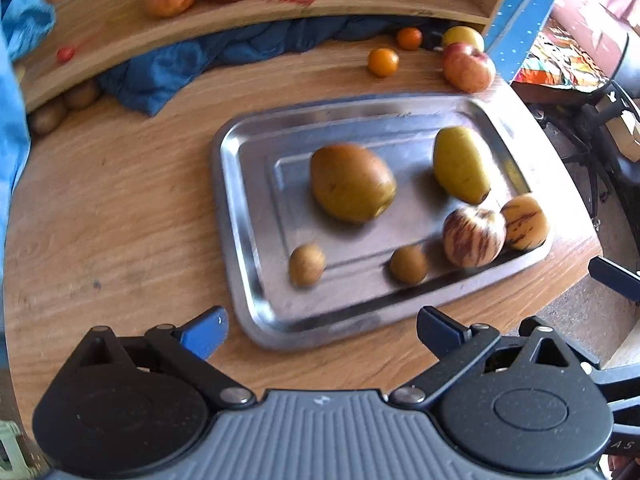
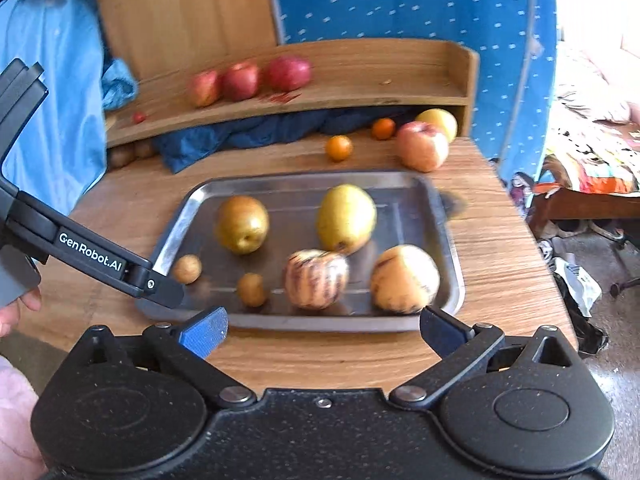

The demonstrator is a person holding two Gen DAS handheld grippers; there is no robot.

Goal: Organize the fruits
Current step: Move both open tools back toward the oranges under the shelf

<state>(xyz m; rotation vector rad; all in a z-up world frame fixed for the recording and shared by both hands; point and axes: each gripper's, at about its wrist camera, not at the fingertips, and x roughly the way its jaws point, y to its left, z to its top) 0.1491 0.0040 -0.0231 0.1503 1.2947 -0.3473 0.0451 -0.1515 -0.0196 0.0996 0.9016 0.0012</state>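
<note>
Wooden table (image 2: 492,272) before you carries one steel tray (image 2: 448,216) below one shelf (image 2: 360,60). On the tray lie two pears (image 2: 346,218), two striped melons (image 2: 404,278) and two small kiwis (image 2: 251,289). The shelf holds three red apples (image 2: 242,80); behind the tray sit two oranges (image 2: 339,147). Your left gripper (image 1: 322,330) and right gripper (image 2: 323,330) hover at the tray's near edge, jaws spread, holding nothing.

This is a home, probably a bedroom; a wooden desk (image 2: 500,272) with a small shelf (image 2: 360,92) stands beside a bed with colourful bedding (image 2: 592,160); shoes (image 2: 548,248) lie on the floor.
</note>
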